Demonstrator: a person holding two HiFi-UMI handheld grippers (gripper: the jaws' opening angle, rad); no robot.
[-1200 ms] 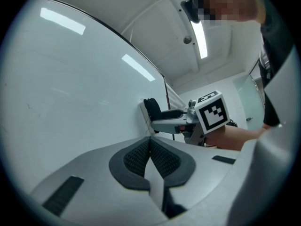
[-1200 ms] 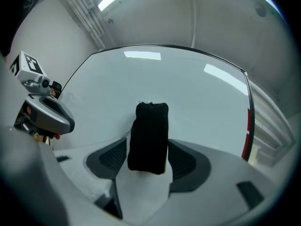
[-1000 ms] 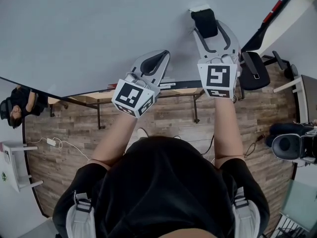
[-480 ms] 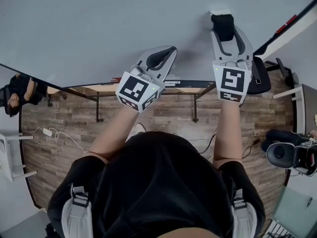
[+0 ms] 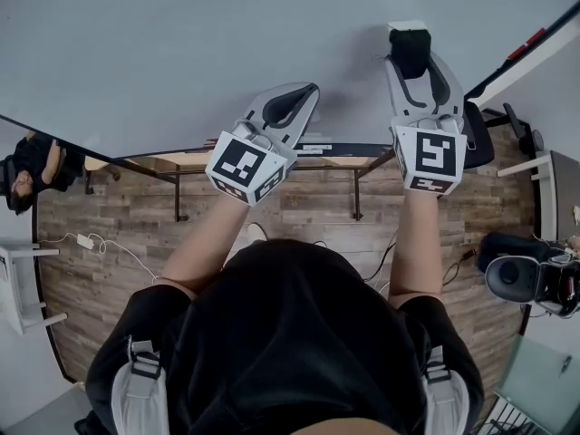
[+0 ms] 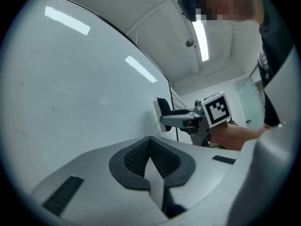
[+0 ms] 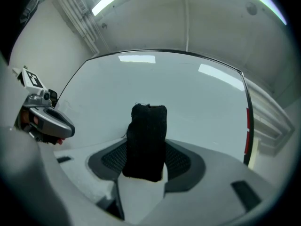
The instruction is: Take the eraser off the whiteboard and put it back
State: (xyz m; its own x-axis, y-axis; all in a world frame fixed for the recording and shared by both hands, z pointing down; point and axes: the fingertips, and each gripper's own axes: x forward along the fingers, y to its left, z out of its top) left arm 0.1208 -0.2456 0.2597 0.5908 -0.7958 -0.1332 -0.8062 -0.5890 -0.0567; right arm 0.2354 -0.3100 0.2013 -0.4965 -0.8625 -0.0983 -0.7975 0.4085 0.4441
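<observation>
Eraser (image 5: 410, 48) sits at the far right of the whiteboard (image 5: 181, 53), apparently still against it, clamped between the right gripper (image 5: 411, 62) pads; left gripper (image 6: 150, 145) is closed and empty; lifting off and replacing seemingly both remain.

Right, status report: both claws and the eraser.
Right claw shut on eraser, eraser against whiteboard. Left claw shut, empty. Nothing blocking.
</observation>
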